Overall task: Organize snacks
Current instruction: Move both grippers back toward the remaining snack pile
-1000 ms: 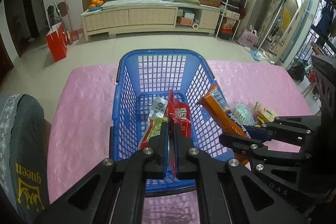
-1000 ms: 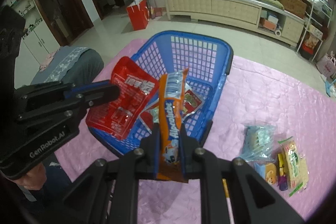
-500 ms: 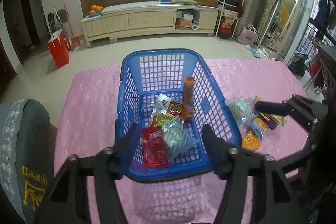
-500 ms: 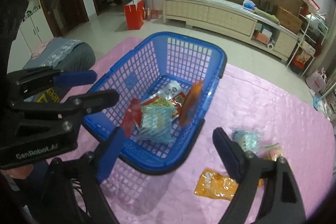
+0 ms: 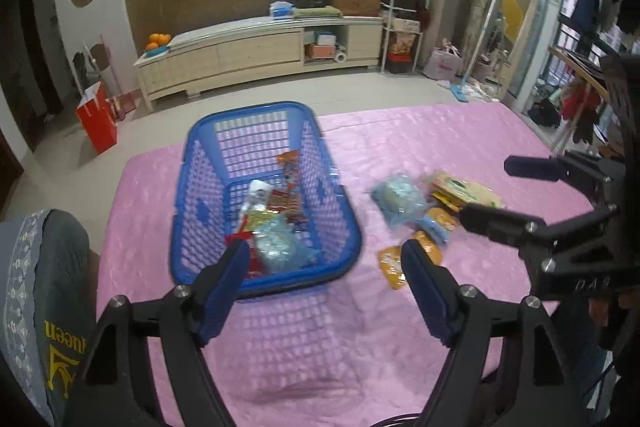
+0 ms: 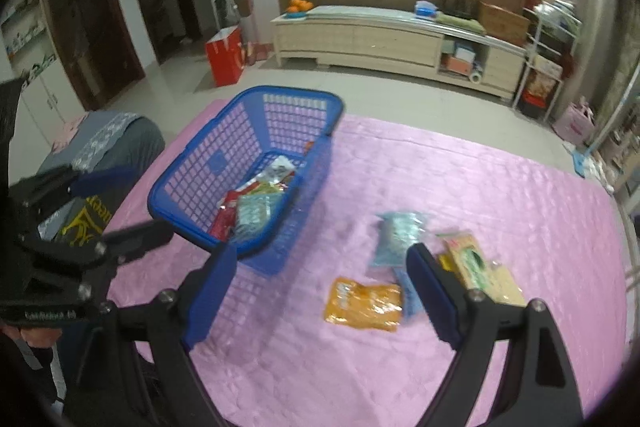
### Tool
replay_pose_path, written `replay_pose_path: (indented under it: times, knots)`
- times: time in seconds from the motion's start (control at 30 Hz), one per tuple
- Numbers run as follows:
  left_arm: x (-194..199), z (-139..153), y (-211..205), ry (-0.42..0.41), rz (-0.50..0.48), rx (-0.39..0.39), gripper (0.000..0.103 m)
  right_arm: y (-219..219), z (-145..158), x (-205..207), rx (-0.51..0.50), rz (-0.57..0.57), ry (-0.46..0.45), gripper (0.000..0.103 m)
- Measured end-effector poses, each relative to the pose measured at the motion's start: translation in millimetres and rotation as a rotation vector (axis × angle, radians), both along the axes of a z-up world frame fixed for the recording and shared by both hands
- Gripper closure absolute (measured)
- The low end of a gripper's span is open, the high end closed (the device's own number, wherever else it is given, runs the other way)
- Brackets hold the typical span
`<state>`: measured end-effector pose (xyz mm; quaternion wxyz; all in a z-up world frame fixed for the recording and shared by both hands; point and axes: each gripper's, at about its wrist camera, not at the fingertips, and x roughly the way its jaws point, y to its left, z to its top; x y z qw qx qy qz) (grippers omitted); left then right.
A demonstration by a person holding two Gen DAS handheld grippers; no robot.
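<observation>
Both grippers are hovering wide open and empty above the pink table cover (image 6: pixel 460 179); neither is gripping anything. The left gripper (image 5: pixel 324 291) is sitting just in front of the near wall of the blue basket (image 5: pixel 188 227), which is already holding several packets, among them an orange stick pack (image 5: pixel 290 167) leaning up against the far right wall and a pale blue bag (image 5: pixel 280 245) lying near the front. The snacks left outside are lying in 1 loose cluster on the cover, to the right of the basket and apart from it. In the right wrist view the right gripper (image 6: pixel 320 287) is hanging almost directly over this cluster: the orange pouch (image 6: pixel 364 305) is lying flat between its spread fingers, a little right of centre, with its long axis running roughly left to right across the view, so roughly in line with the gap between the fingers rather than across it. The light blue packet (image 6: pixel 398 235) is lying just beyond it, and the green and tan packet (image 6: pixel 476 263) is lying to the right, behind the right finger. The right gripper is clearly the nearer one, and a grasp on the orange pouch would probably need a descent plus a wrist turn so the fingers close across its short side. From the left gripper the cluster is lying forward and to the right, past the basket's near right corner.
</observation>
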<state>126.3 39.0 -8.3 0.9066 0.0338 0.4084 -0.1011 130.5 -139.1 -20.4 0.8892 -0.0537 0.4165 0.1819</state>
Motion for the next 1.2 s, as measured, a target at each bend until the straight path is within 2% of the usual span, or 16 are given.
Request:
replay_pose_path:
  times: [0.33, 0.43, 0.57, 1.0, 1.2]
  knots:
    - [-2.8, 0.4, -57.8, -0.001, -0.071, 0.019, 0.026, -56.5, 4.0, -14.0, 0.006, -0.070, -0.011, 0.012]
    - [0.3, -2.2, -71.3, 0.003, -0.081, 0.027, 0.021, -74.0, 2.8, -13.6, 0.015, -0.086, -0.005, 0.012]
    - [7.4, -9.2, -88.2, 0.018, -0.092, 0.035, 0.021, -96.7, -3.1, -11.8, 0.017, -0.104, 0.006, 0.012]
    - [41.5, -56.4, -140.2, 0.127, -0.136, 0.062, 0.021, -156.5, -47.6, 10.0, 0.028, -0.135, 0.108, 0.012]
    - [64.5, -79.7, -144.0, 0.188, -0.105, 0.048, 0.021, -167.6, -70.9, 29.3, 0.026, -0.121, 0.174, 0.012]
